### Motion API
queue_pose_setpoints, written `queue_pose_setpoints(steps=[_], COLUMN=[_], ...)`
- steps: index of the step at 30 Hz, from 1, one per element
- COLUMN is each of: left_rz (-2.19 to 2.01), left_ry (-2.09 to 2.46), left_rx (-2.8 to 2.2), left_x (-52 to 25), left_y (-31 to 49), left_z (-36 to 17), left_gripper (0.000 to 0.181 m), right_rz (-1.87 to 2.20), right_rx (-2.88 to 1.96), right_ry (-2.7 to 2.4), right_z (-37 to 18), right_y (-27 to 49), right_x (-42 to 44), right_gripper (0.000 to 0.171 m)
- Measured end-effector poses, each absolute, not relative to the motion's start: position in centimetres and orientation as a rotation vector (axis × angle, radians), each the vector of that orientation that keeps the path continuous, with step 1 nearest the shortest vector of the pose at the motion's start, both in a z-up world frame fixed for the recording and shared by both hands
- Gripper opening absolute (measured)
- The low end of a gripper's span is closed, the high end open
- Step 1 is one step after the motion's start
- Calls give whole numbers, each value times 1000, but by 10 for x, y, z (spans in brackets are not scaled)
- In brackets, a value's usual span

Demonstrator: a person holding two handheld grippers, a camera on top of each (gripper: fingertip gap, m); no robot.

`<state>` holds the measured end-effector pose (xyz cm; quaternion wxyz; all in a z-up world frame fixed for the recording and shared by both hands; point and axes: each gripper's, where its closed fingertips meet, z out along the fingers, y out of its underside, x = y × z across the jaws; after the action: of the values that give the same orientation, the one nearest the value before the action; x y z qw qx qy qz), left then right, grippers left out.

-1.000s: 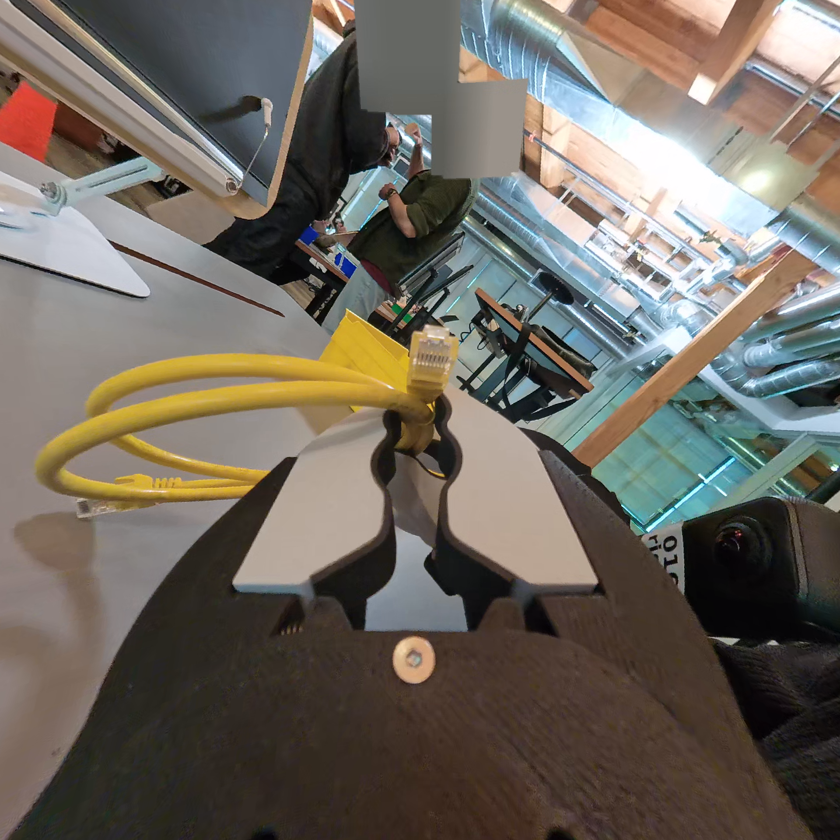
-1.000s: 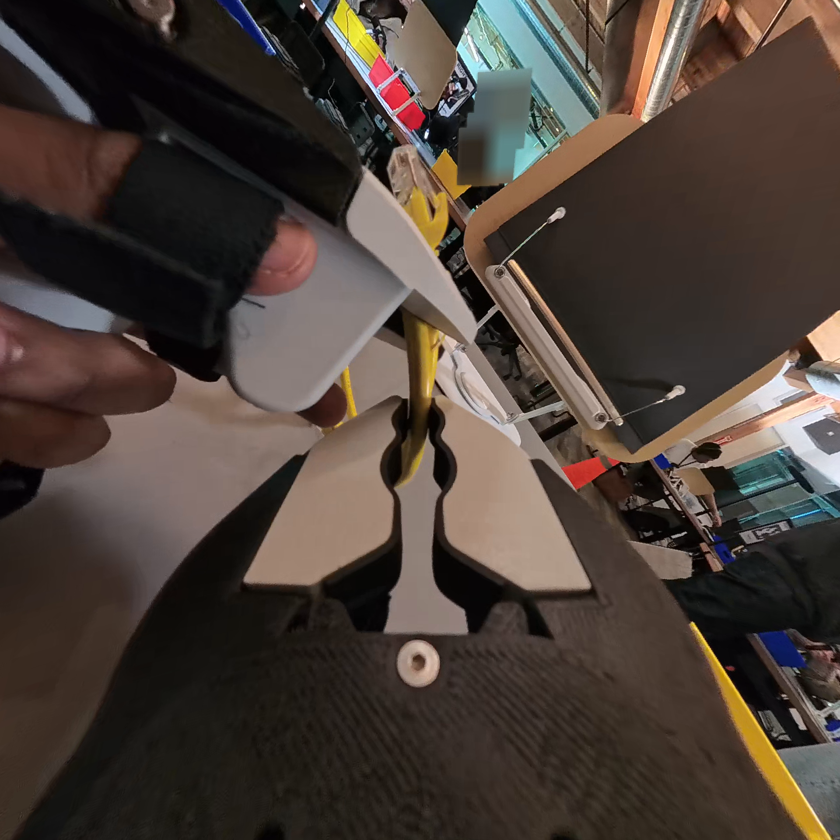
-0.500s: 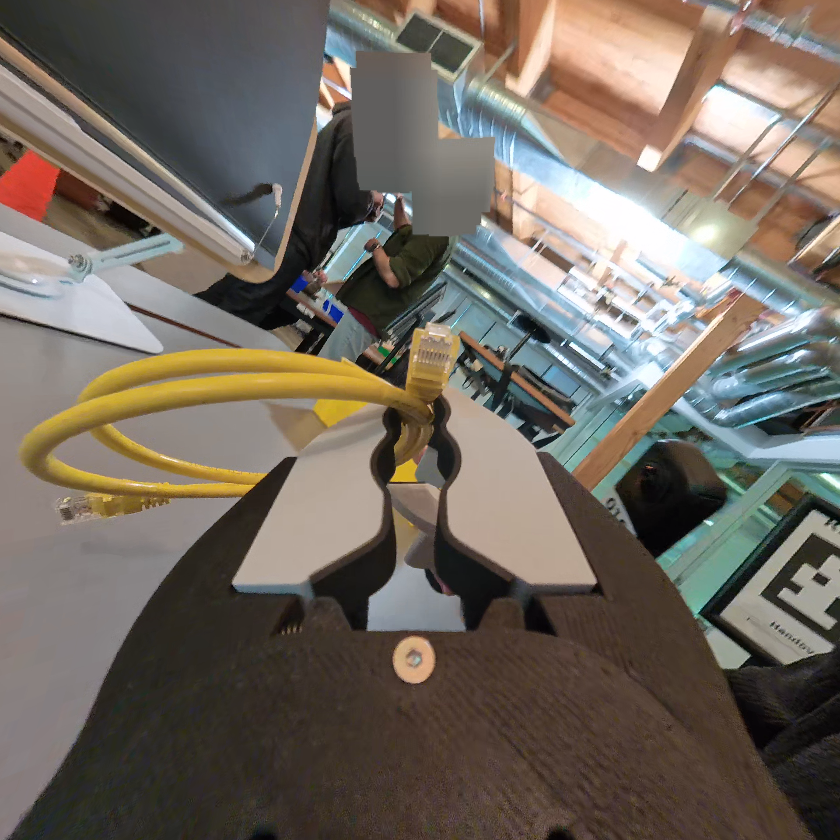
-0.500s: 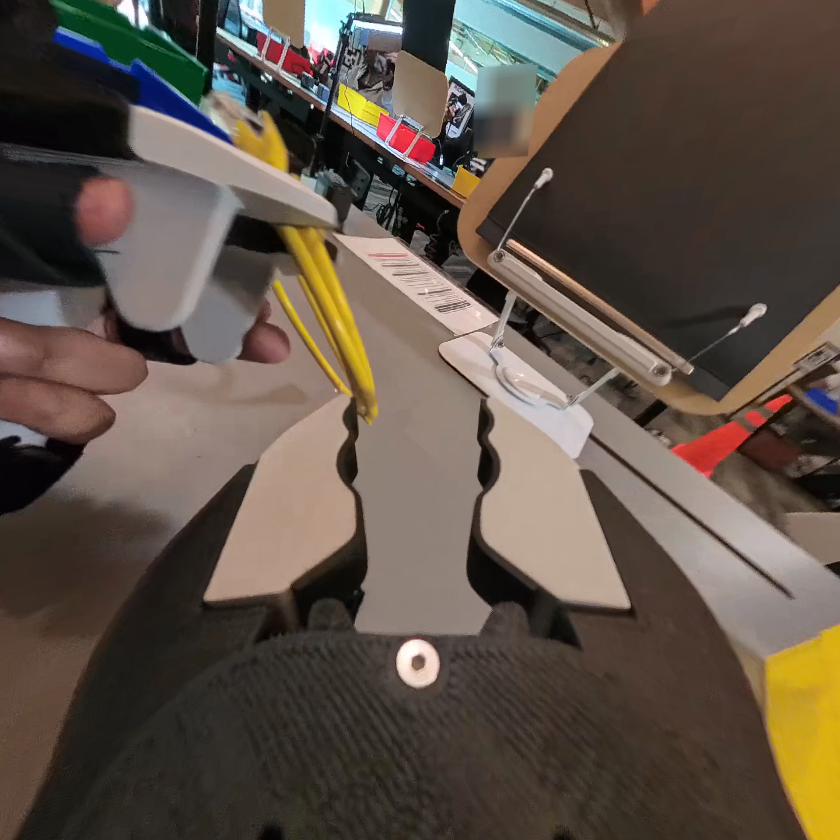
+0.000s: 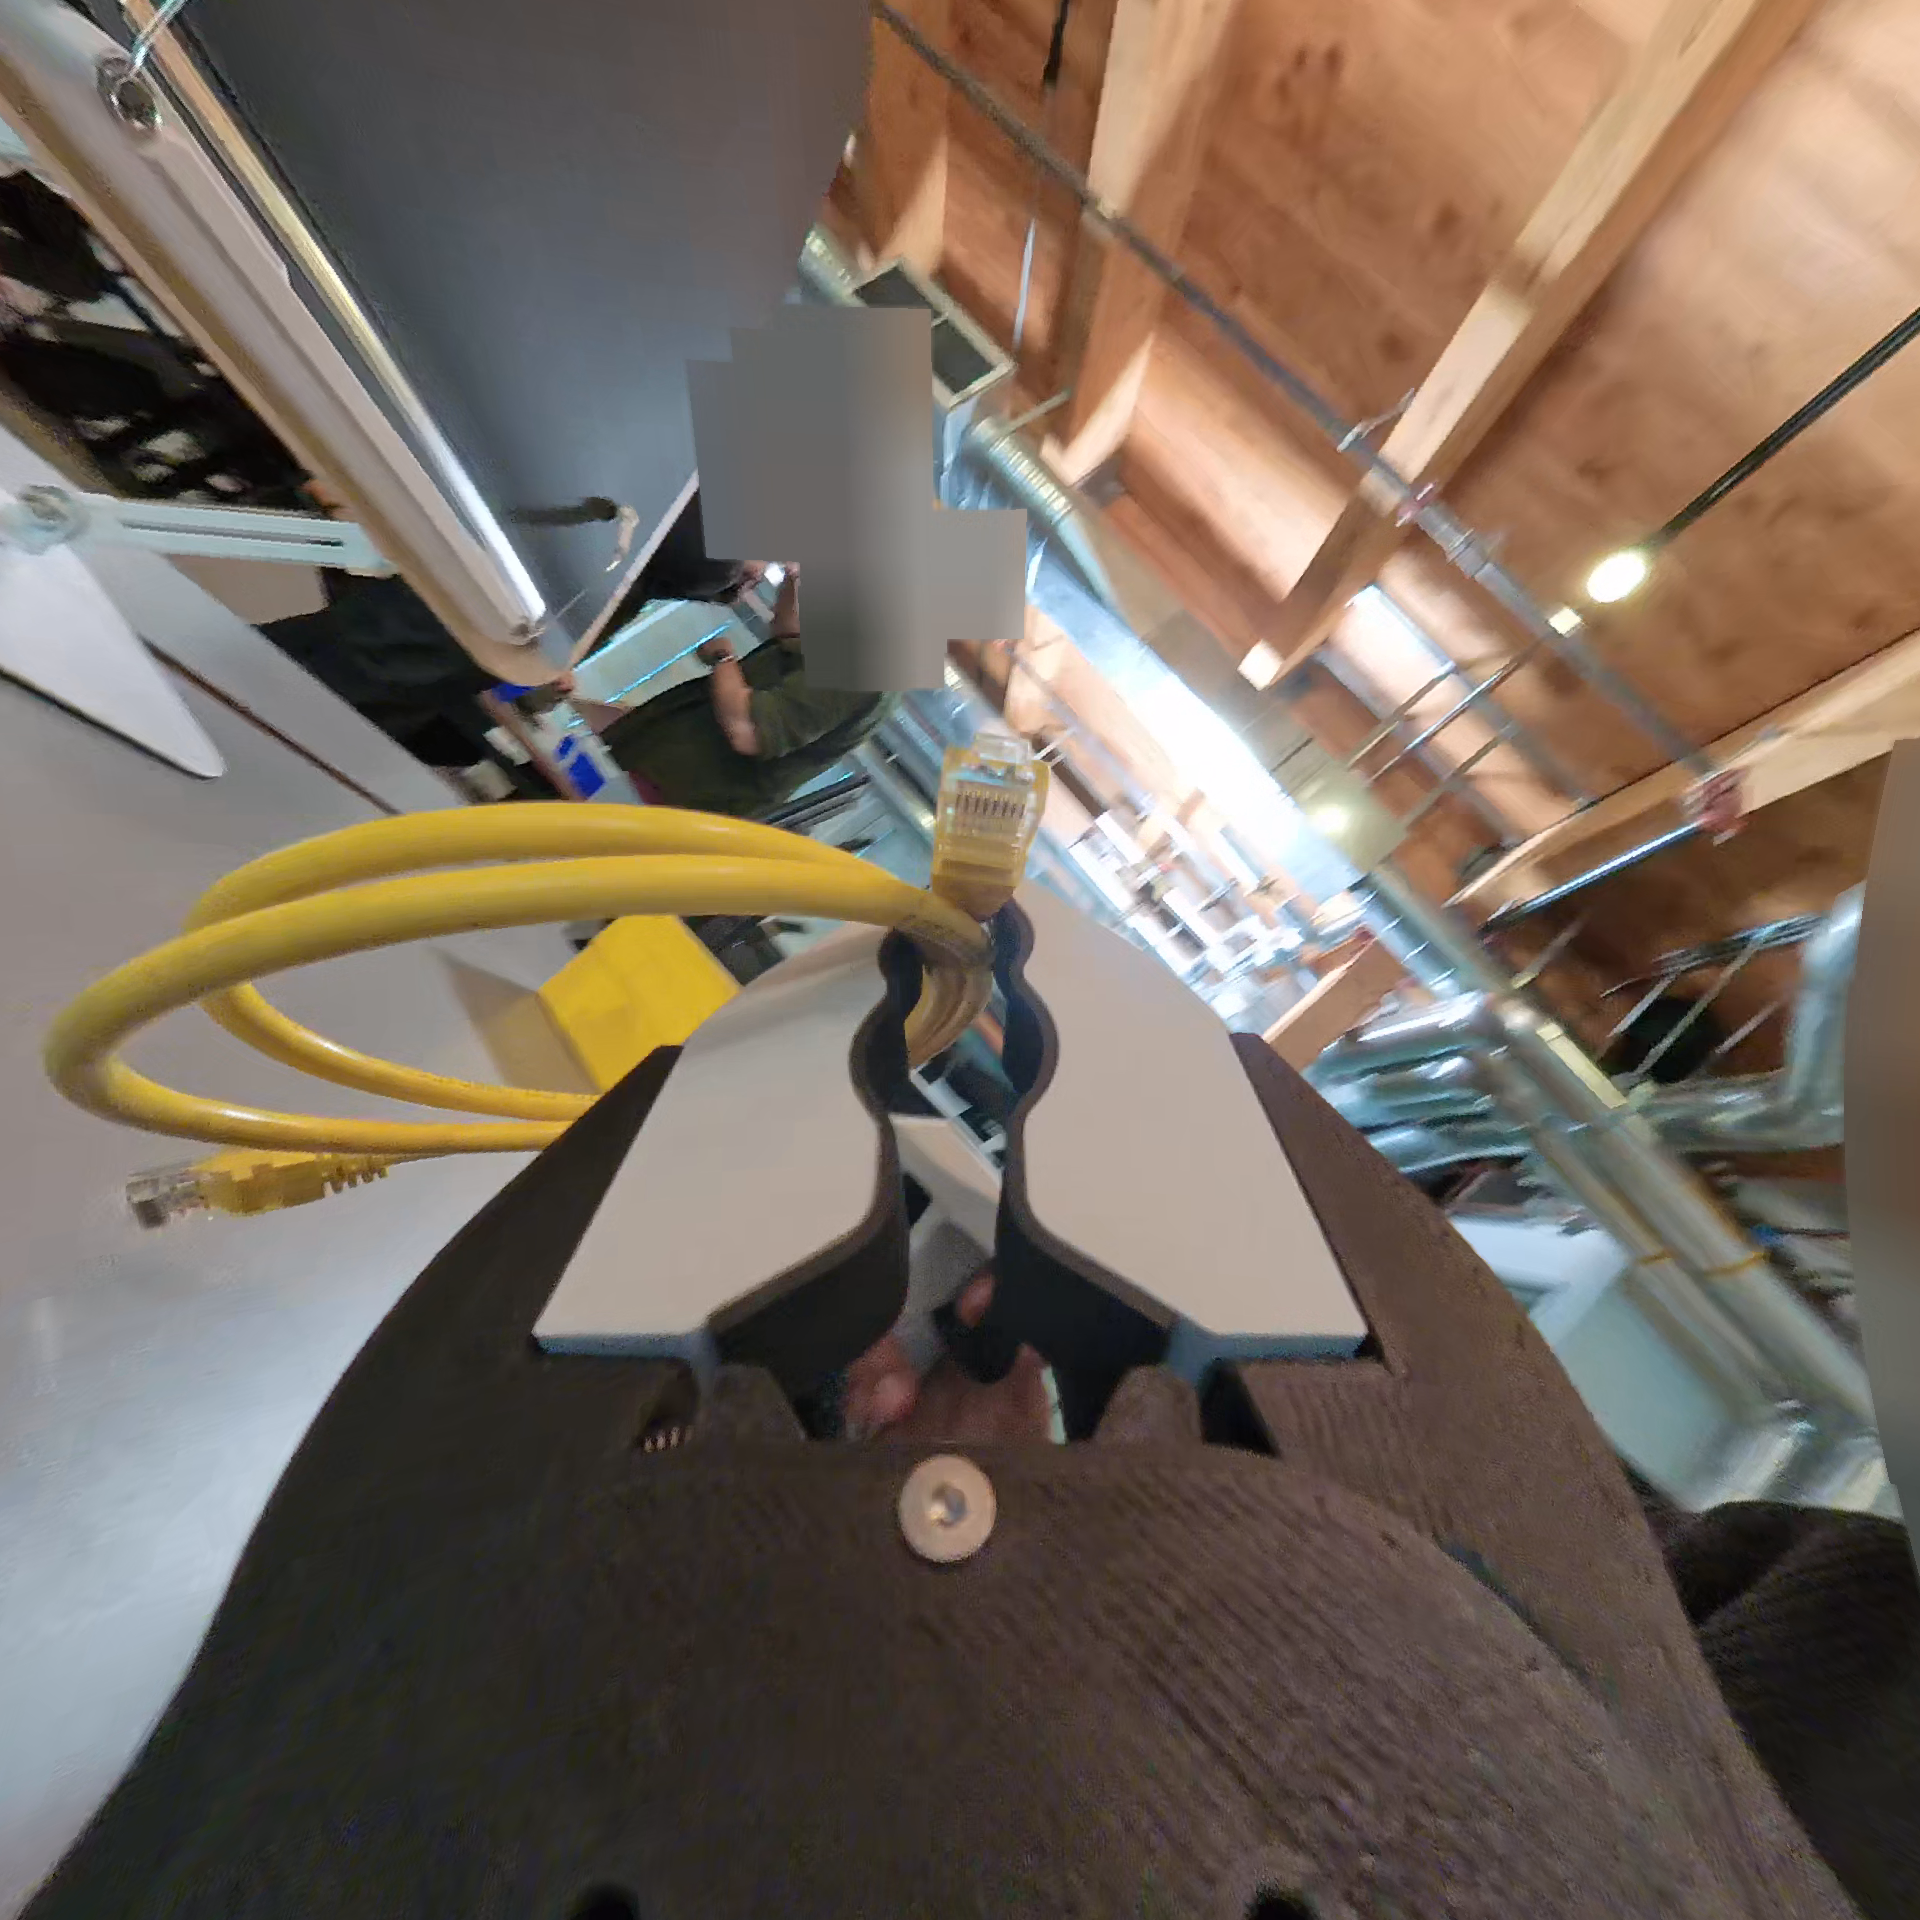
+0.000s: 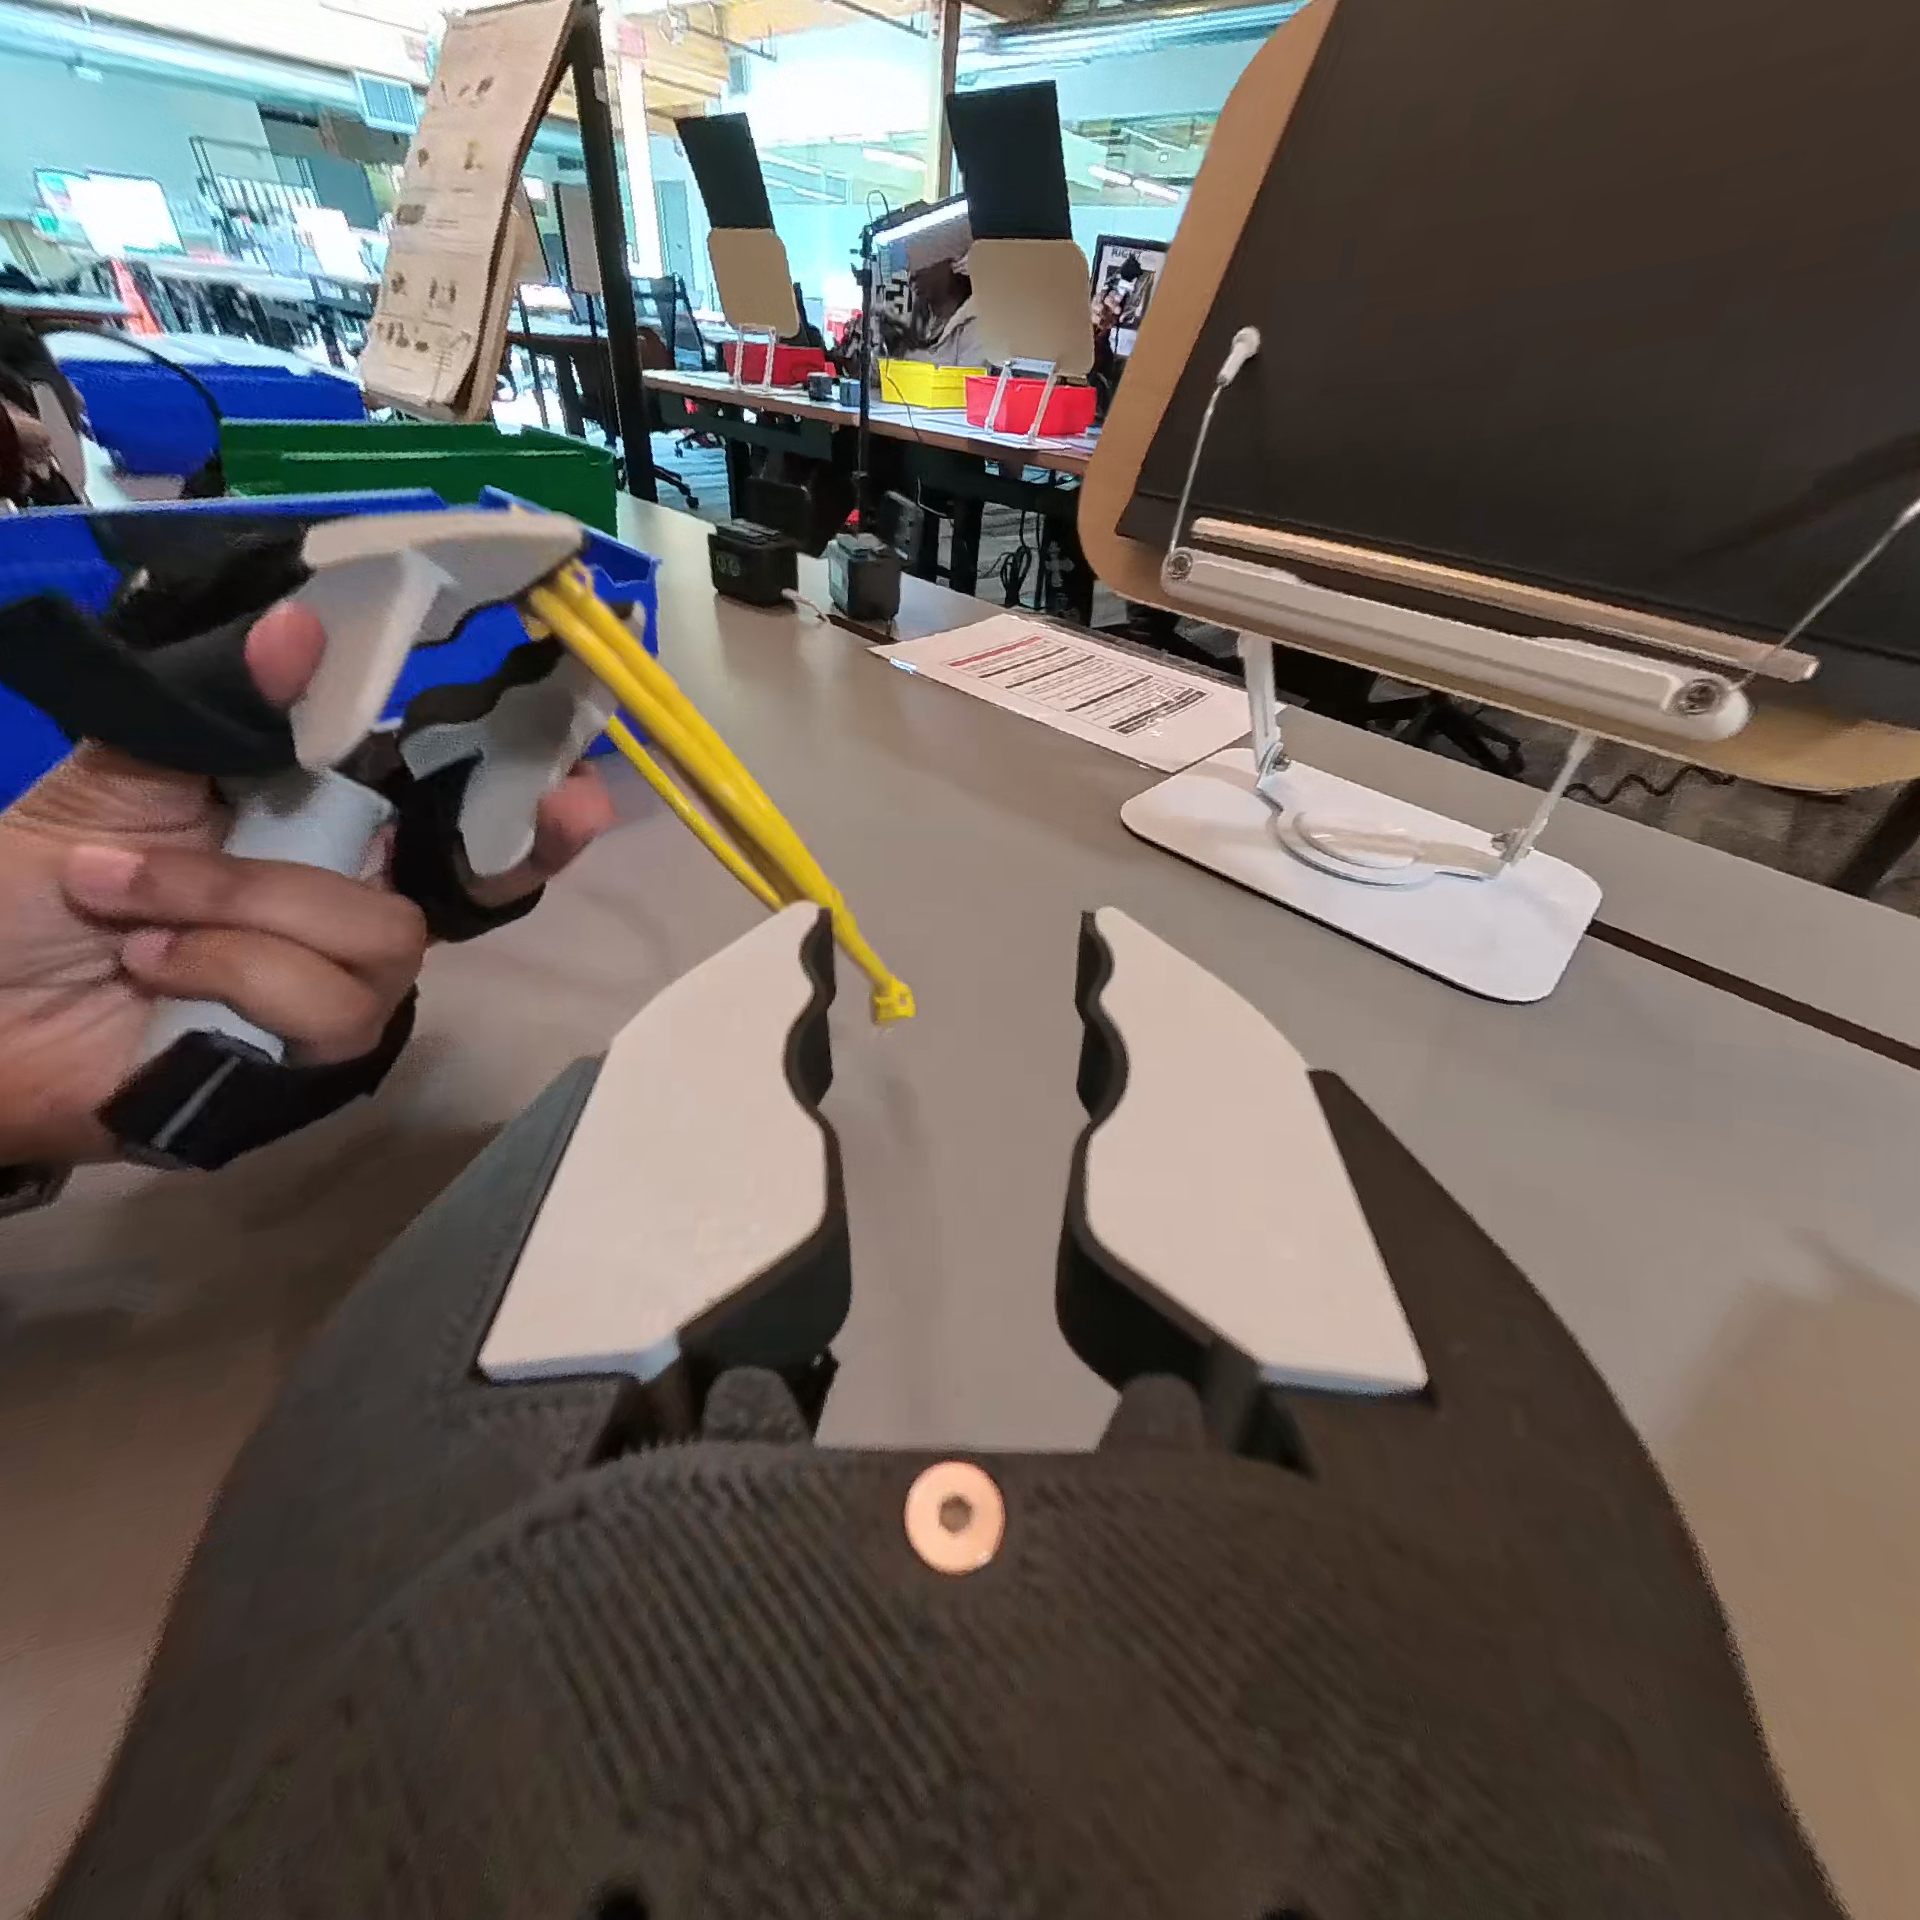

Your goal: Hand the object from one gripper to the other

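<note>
On the left, the left gripper [image 5: 951, 961] is pinching the coiled yellow network cable [image 5: 436, 894] near its clear-tipped plug [image 5: 985, 821], carrying the loops clear of the grey tabletop [image 6: 987, 790], so it alone is bearing the weight. Further right, the right gripper [image 6: 951, 997] is hanging spread and empty just beside the cable's dangling end, which suggests the transfer is done. Rightmost, a black board on a white stand [image 6: 1455, 582] is sitting on the table.

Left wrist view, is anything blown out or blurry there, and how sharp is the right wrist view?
Left wrist view: ceiling lights glare white behind the plug of the yellow cable, rafters smear with motion, straight beams bow. Right wrist view: evenly lit and sharp on the right gripper; the left gripper and the hand are slightly motion-blurred.
</note>
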<state>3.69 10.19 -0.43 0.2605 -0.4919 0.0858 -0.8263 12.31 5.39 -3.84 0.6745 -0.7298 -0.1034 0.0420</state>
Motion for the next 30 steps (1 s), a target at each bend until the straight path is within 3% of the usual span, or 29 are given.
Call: queue_pose_setpoints(steps=[6, 13, 17, 21, 29, 30], left_rz=[-2427, -2535, -2579, -2621, -2647, -2626], left_ry=[-8, 9, -14, -14, -25, -17], left_rx=[-1222, -1154, -1179, -1170, -1190, -1213], left_x=[25, 31, 39, 42, 43, 45], left_y=[113, 93, 84, 79, 81, 80], left_z=[-4, 5, 1, 3, 2, 1], left_gripper=[14, 14, 15, 14, 16, 23], right_rz=[-81, -236, -285, -307, -245, -231], right_rx=[-1658, -1645, -1643, -1628, -1635, -1640], right_ry=[-363, -486, -489, -476, -427, -408], right_z=[-47, -55, -55, -52, -45, -44], right_y=[56, 57, 59, 58, 56, 56], right_x=[107, 92, 95, 97, 102, 105], right_gripper=[41, 40, 34, 16, 13, 13])
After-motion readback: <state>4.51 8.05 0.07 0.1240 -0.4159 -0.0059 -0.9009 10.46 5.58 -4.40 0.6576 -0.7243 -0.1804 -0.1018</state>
